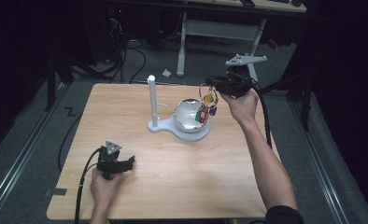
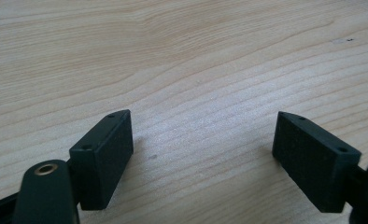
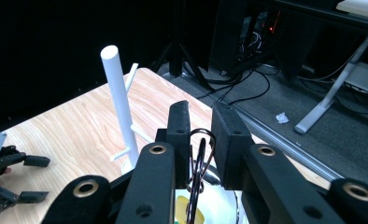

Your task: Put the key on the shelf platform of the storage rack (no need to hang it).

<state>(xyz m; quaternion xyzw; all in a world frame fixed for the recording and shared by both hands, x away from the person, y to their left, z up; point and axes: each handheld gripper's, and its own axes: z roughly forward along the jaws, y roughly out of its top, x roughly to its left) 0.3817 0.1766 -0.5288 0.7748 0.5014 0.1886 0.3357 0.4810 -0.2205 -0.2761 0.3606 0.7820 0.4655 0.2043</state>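
My right gripper [image 1: 211,84] hovers above the back right of the table, shut on a wire key ring [image 1: 204,89]. A bunch of coloured tags [image 1: 207,108] dangles from the ring over a shiny metal bowl [image 1: 187,116]. In the right gripper view the ring [image 3: 198,158] runs between the black jaws of the gripper [image 3: 203,122], with a yellow tag [image 3: 189,211] below. The bowl sits on a white stand [image 1: 159,125] with an upright post [image 1: 151,98] and small side pegs. My left gripper [image 1: 126,163] rests open on the near left of the table, its pads [image 2: 102,156] wide apart over bare wood.
The wooden table [image 1: 173,186] ends just behind the stand. Beyond it lie dark floor, cables and a white desk leg [image 1: 181,51]. The post [image 3: 120,105] stands to the left of my right gripper's jaws, and the left gripper [image 3: 11,179] shows far off.
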